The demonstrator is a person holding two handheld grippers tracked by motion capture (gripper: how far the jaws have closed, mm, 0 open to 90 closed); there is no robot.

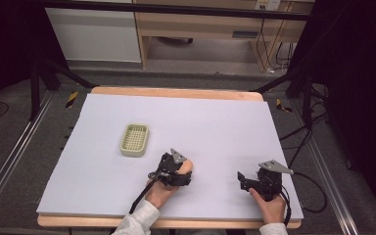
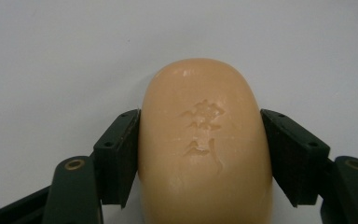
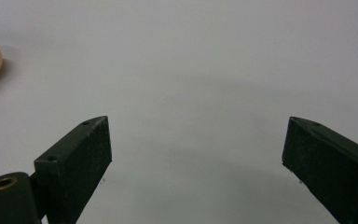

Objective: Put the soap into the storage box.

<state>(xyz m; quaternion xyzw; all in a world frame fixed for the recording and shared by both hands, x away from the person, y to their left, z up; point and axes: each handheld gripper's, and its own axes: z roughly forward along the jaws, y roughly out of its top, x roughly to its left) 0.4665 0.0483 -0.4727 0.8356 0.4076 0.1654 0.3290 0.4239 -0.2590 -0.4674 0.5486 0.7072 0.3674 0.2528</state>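
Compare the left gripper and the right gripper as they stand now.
The left gripper is shut on the soap bar, pads pressed to both its sides; the right gripper stands open with nothing between its jaws. The left gripper sits nearer the green basket; the right gripper is off toward the table's right edge. Both are hand-held, black, low over the white sheet.

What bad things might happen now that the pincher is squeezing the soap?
The soap is smooth and rounded, and the left gripper pinches only its curved sides, so it might squirt out when lifted. The soap dish sits apart across the white table cover, so a slip on the way could drop it. Hard squeezing may dent the stamped bar.
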